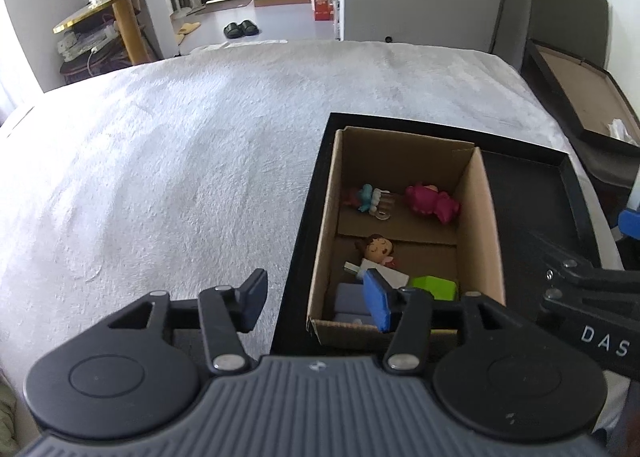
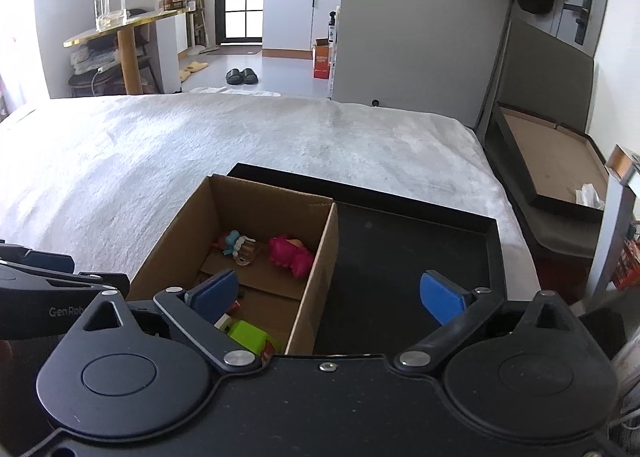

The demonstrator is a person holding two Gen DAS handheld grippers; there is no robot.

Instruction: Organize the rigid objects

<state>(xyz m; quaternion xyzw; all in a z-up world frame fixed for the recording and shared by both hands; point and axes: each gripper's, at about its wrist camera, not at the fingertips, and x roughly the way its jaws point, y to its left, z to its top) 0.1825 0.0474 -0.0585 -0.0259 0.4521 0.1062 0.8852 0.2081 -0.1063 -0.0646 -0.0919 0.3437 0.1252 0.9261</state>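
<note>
here, white lettering "das" shows on the right gripper (image 2: 336, 297) body in the left wrist view, and "genrob" on the left gripper (image 1: 316, 297) body in the right wrist view. both grippers stand released, nothing between their blue pads, above the near end of the cardboard box (image 2: 256, 193). the box sits in a black tray (image 2: 400, 257) on the white blanket (image 1: 180, 157). inside lie three figurines (image 1: 378, 249) and one green block (image 2: 248, 337).

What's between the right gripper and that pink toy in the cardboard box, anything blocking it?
Nothing visible blocks it. The right gripper is open and empty above the box's near end. The pink toy lies at the far end of the cardboard box, against its right wall, uncovered, apart from the teal figure.
</note>
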